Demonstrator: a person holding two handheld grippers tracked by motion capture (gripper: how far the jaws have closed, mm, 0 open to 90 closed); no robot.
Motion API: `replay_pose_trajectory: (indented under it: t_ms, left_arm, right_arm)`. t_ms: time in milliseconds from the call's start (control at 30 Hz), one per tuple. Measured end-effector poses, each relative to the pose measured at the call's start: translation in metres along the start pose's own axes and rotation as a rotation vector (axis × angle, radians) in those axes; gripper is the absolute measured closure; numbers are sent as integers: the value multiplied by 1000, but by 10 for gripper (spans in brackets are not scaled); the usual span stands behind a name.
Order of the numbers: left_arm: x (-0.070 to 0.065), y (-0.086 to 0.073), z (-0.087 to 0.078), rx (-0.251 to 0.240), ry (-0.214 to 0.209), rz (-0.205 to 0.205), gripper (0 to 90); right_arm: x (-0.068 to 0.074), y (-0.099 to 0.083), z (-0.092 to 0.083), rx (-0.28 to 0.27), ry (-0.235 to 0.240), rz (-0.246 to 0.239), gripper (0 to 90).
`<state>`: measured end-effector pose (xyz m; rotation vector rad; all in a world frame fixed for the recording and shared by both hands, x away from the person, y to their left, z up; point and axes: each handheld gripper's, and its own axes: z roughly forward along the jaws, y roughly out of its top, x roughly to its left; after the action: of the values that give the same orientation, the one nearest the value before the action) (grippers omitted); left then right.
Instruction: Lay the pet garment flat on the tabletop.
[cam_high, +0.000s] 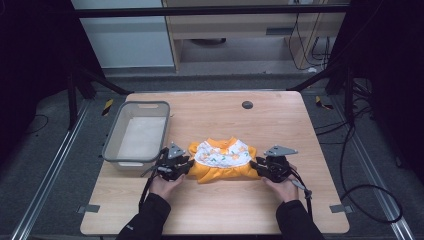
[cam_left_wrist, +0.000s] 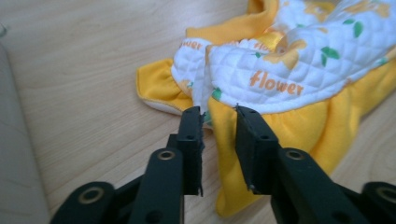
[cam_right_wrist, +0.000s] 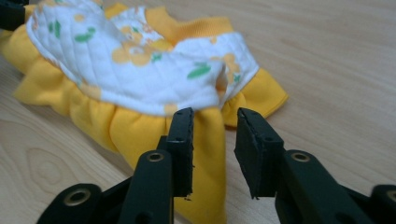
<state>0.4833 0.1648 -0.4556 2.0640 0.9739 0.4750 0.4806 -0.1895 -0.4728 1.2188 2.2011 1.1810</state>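
I have the small yellow dress (cam_high: 222, 161), with its white quilted flower-print bodice (cam_left_wrist: 285, 65), lying flat near the middle of the bench (cam_high: 220, 210), a little toward its near edge, and a tool at each end of it. The left tool (cam_left_wrist: 219, 112) stands with its jaws apart over the yellow ruffle hem (cam_left_wrist: 224, 140); the fabric runs up between them, but the pads do not look to be pressing on it. The right tool (cam_right_wrist: 212, 114) is also parted, with a fold of the yellow skirt (cam_right_wrist: 205, 140) between its jaws and a clear gap on the outer side. My worry is that if I draw either hand back while cloth clings to a jaw edge, the dress will drag and the neat lay-up will bunch or unfold. The ruffle is gathered and thick, so a reclose could catch a single layer and leave the rest behind, which would skew the garment when lifted. The two ends could also go unevenly, one side gripping and the other slipping, twisting the bodice. On the left, the grey basket (cam_high: 136, 135) sits near the bench's left edge, just beside my left hand (cam_high: 165, 185), and a wide swing that way could knock its rim. The trailing cables near my right hand (cam_high: 285, 187) might snag too.
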Motion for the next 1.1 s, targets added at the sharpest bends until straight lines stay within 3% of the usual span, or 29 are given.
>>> replay_pose_trajectory:
  t_ms: [233, 433, 567, 700, 833, 1100]
  left_arm:
    - [1, -12, -36, -24, -23, 28, 528]
    - [-9, -36, -44, 7, -64, 24, 456]
    - [-22, -49, -51, 26, -97, 45, 423]
    - [-32, -64, -59, 48, -88, 65, 416]
    - [-41, -72, -58, 73, -87, 86, 419]
    - [-54, -66, -36, 100, -88, 109, 469]
  right_arm:
    - [2, -1, -33, -81, 20, -41, 558]
    - [4, -24, -49, -55, 38, -70, 492]
    - [6, -41, -53, -38, 57, -82, 473]
    - [11, -55, -50, 3, 80, -124, 467]
    - [15, -58, -44, 17, 85, -144, 470]
    - [20, -58, -35, 47, 86, -196, 558]
